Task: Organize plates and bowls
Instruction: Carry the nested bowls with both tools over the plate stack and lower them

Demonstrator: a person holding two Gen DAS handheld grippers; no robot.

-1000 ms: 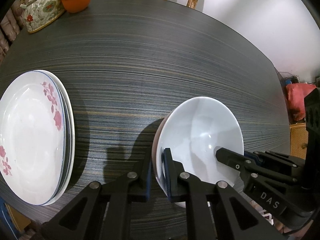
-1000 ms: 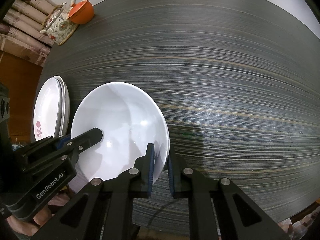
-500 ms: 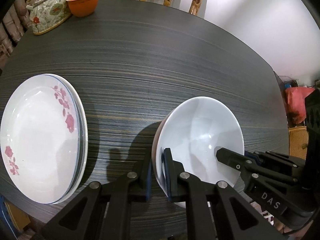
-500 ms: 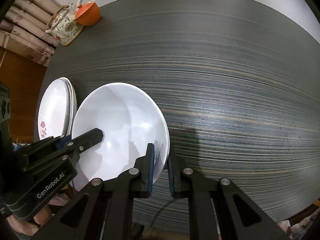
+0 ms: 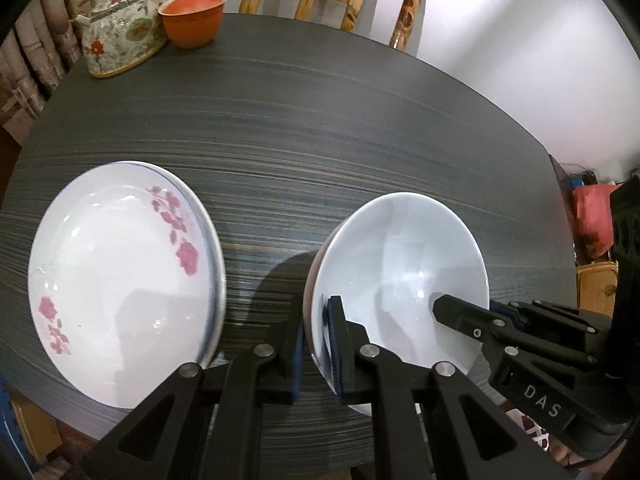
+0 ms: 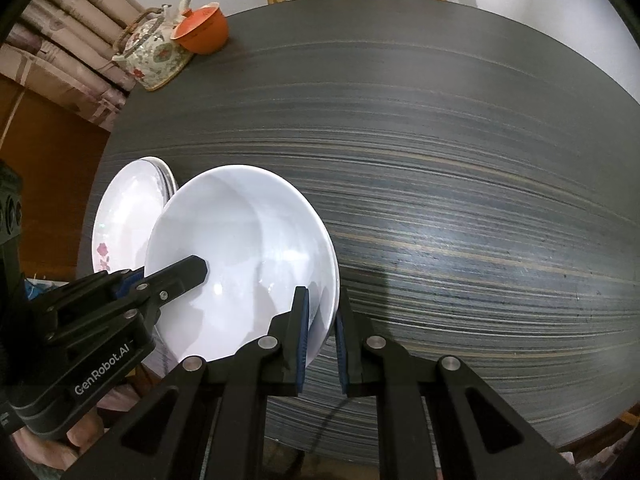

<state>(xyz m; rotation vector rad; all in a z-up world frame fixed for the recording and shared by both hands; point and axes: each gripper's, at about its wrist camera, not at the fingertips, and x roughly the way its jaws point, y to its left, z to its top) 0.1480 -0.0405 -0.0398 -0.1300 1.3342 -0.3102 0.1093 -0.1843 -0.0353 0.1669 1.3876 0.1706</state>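
On my far left the stack of flowered plates (image 5: 120, 276) lies on the dark table (image 5: 340, 140), and just beside it I hold the white bowl (image 5: 400, 272), which looks clear of the tabletop. My left gripper (image 5: 316, 344) pinches its left rim and my right gripper (image 6: 322, 332) pinches the opposite rim, each pair of jaws pressed tight on the wall. I judge this the carrying step; next I need both hands moving together, level, toward wherever the bowl belongs, perhaps the plates.
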